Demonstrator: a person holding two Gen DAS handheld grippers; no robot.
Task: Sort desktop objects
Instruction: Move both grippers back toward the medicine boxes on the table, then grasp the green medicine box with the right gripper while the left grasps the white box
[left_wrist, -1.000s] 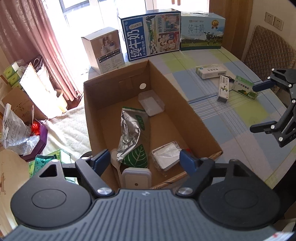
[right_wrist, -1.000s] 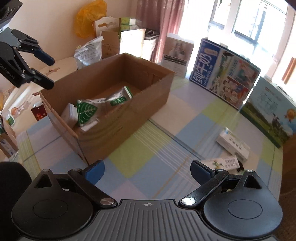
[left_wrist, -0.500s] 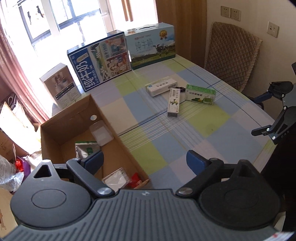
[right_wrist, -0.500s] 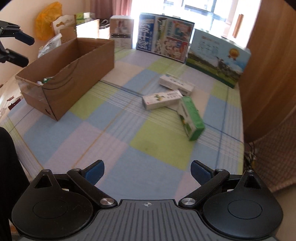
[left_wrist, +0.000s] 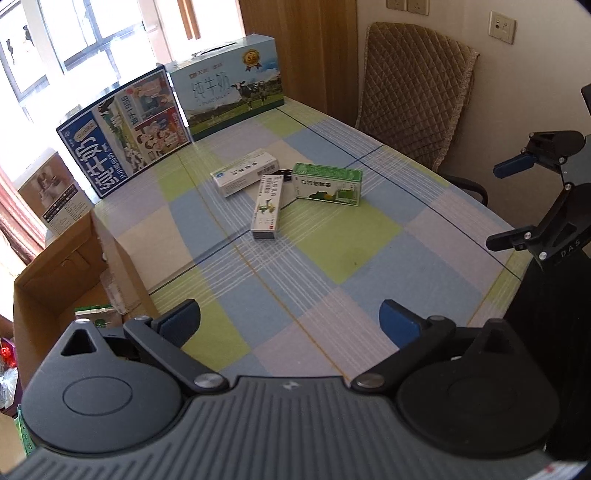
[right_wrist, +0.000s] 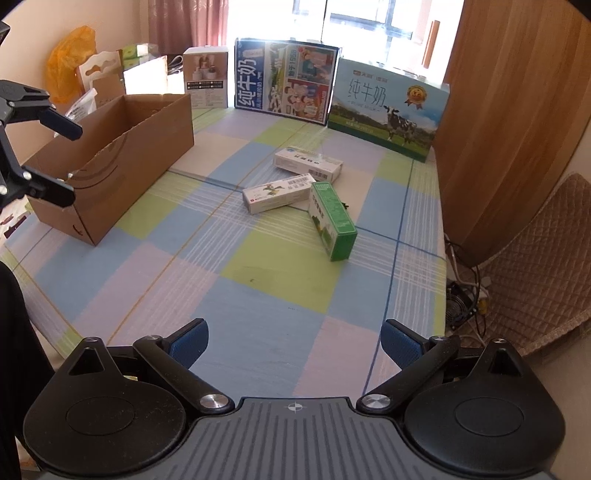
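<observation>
Both views have swung off the cardboard box & onto the open desk since a sec ago; the box was centre of the left view, now it sits at lower left of that frame. We've got the left gripper with jaws that have just been opening, now spread wide, nothing between them. Right gripper is likewise spread & empty.

Three small cartons are left on the desk, clustered mid-frame in both views: a white box farthest back, a long white box in front of it, and a green box to its right in the right view. The long one's far end overlaps or touches the other two; can't tell which.

What matters next, in our judgement: the cartons lie ahead of both grippers, well apart from either. Green box is nearest the right gripper, long axis running roughly away from it, tilted a bit. Long white box lies nearly along the left gripper's line of sight, so jaws would close across its narrow width w/o much roll. The cardboard box is on the left gripper's side.
</observation>
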